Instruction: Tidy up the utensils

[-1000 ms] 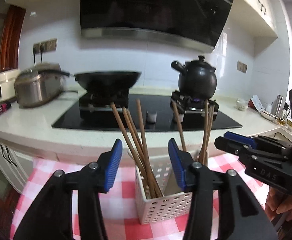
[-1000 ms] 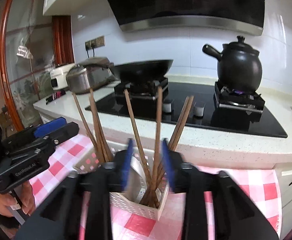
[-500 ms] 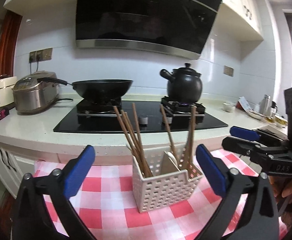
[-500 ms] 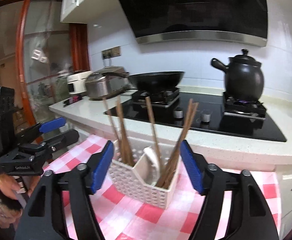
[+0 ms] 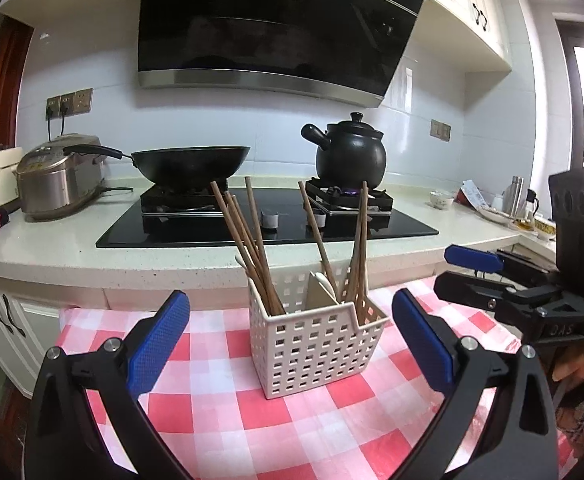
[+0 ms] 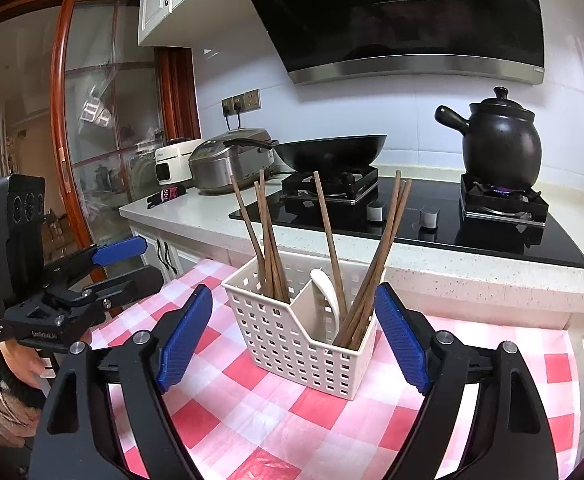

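Observation:
A white perforated basket (image 5: 315, 352) (image 6: 292, 340) stands on the red-and-white checked tablecloth (image 5: 220, 412). Brown chopsticks lean in its left compartment (image 5: 248, 248) and its right one (image 5: 357, 256). A white spoon (image 6: 325, 284) rests against the divider. My left gripper (image 5: 290, 312) is open in front of the basket, its blue pads (image 5: 158, 344) wide apart and touching nothing. My right gripper (image 6: 293, 300) faces the basket from the other side. Its jaws are opening, with the basket beyond them and nothing held. Each gripper shows in the other's view, the right gripper (image 5: 445, 270) and the left gripper (image 6: 150, 262).
Behind the table runs a pale counter (image 5: 52, 248) with a black hob. On it sit a black wok (image 5: 190, 164) and a black clay pot (image 5: 349, 152) over a lit burner. A rice cooker (image 5: 58, 178) stands at the left. A hand (image 6: 28, 364) holds the left gripper.
Both grippers have backed away from the basket and their jaws have spread wide. The chopsticks that stood between the jaws stay in the basket.

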Demonstrator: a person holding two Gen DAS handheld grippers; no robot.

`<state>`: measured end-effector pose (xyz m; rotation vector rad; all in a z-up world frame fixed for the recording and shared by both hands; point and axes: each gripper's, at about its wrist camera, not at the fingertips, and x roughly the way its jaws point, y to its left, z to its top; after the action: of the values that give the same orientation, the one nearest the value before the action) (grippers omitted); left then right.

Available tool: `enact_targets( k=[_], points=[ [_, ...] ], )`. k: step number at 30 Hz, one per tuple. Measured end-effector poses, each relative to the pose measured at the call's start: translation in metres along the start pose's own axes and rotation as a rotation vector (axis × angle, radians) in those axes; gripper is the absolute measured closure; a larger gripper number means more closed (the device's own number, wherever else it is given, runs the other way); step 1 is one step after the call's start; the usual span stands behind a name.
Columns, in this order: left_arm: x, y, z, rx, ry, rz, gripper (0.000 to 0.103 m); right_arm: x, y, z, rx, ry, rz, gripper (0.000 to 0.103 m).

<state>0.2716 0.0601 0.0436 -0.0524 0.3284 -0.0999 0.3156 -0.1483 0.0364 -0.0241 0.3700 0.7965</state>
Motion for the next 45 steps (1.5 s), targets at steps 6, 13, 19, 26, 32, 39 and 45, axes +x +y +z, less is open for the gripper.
enact_targets(
  k=[6, 13, 19, 26, 32, 39, 45],
  points=[
    [-0.001, -0.004, -0.004, 0.006, 0.002, 0.000, 0.005, 0.000, 0.003, -0.002, 0.001, -0.002, -0.003, 0.018],
    [0.000, 0.000, -0.007, -0.005, 0.010, 0.002, 0.005, 0.002, 0.003, -0.004, -0.005, 0.010, -0.007, 0.018],
    [-0.001, -0.001, -0.008, -0.001, 0.010, 0.003, 0.005, 0.001, 0.003, -0.006, -0.007, 0.004, -0.007, 0.018],
    [-0.002, 0.000, -0.010, -0.009, 0.008, 0.008, 0.005, 0.000, 0.004, -0.007, -0.003, 0.008, -0.014, 0.018],
    [-0.004, 0.001, -0.013, -0.010, 0.012, 0.017, 0.005, -0.003, 0.006, -0.011, 0.001, 0.007, -0.024, 0.018],
    [-0.018, -0.005, -0.030, -0.006, 0.027, 0.027, 0.005, -0.019, 0.016, -0.025, 0.001, 0.005, -0.047, 0.018],
    [-0.036, -0.015, -0.043, 0.005, 0.028, 0.024, 0.005, -0.039, 0.031, -0.038, -0.003, -0.005, -0.058, 0.018]
  ],
)
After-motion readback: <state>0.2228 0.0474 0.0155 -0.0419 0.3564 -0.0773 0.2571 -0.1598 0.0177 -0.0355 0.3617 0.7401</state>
